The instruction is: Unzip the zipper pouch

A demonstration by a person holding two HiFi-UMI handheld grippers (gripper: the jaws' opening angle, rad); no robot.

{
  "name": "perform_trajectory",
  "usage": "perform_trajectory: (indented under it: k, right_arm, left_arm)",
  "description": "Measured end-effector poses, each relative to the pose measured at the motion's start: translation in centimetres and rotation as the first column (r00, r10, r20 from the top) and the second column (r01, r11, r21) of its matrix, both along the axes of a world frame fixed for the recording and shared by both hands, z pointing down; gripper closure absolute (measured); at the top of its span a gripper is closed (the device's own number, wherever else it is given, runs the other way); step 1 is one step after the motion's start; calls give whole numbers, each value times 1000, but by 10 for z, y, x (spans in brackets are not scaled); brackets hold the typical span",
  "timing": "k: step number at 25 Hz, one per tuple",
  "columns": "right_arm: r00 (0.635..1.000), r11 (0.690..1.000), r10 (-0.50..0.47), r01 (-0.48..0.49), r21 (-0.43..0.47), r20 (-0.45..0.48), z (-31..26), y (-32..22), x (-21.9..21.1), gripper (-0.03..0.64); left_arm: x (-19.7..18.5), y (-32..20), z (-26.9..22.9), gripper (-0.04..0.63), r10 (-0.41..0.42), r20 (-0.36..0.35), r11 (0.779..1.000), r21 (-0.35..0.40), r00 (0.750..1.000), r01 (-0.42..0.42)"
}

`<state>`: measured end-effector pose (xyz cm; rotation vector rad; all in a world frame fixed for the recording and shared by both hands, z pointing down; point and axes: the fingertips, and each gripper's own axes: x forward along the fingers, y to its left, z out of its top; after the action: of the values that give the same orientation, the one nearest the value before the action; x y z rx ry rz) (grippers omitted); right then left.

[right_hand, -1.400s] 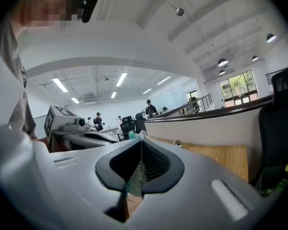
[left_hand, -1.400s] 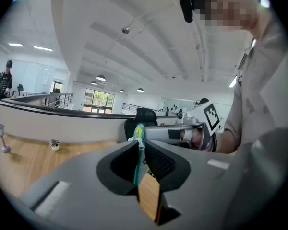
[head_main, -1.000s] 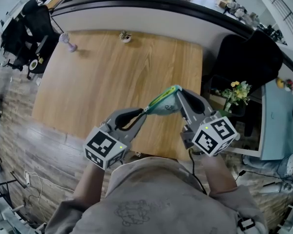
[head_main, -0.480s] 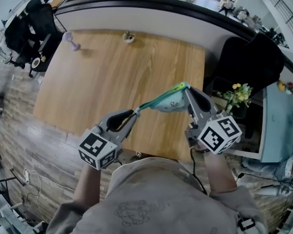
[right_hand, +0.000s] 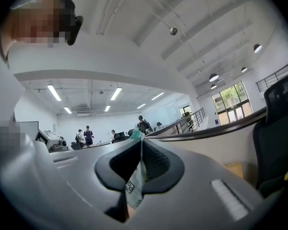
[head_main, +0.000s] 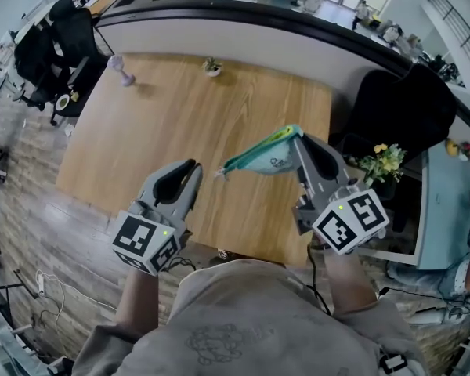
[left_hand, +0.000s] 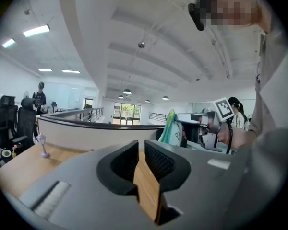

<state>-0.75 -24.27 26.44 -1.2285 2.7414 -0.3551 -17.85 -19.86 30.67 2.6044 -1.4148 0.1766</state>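
The teal zipper pouch [head_main: 263, 157] hangs above the wooden table [head_main: 164, 124], and my right gripper [head_main: 298, 139] is shut on its right end. A green strip runs along its top edge, and its left tip points toward my left gripper [head_main: 190, 168]. That gripper stands a short way left of the tip, apart from it. In the left gripper view the jaws [left_hand: 140, 145] stand slightly open with only the table showing between them, and the pouch [left_hand: 173, 127] is seen farther off. In the right gripper view the pouch fabric [right_hand: 134, 182] is pinched between the pads of the right gripper [right_hand: 140, 146].
A small purple figure [head_main: 124, 72] and a small potted item [head_main: 212, 67] stand near the table's far edge. A curved black-topped wall [head_main: 243, 18] runs behind it. A black chair [head_main: 399, 108] and yellow flowers [head_main: 384, 160] are at the right.
My left gripper pulled the pouch's left end leftward, then let go and drew back to the left. The right gripper kept its hold and rose slightly.
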Motion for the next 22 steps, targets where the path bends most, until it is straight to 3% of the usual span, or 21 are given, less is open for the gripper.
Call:
perform_trajectory:
  k: [5, 10, 16, 22]
  right_arm:
    - [997, 989, 48, -39, 143, -59, -40, 2, -3, 598]
    - [996, 974, 77, -65, 219, -46, -67, 13, -1, 598]
    - [996, 972, 80, -67, 225, -48, -65, 25, 5, 598]
    - [987, 982, 97, -73, 175, -132, -38, 16, 5, 598]
  left_arm:
    - [-20, -11, -47, 563, -85, -7, 992, 99, 996, 85]
    - [-38, -13, -78, 580, -137, -30, 974, 178, 990, 140]
    - [-46, -6, -78, 595, -186, 3, 960, 215, 983, 181]
    - [-44, -7, -49, 595, -222, 116, 961, 197, 968, 196]
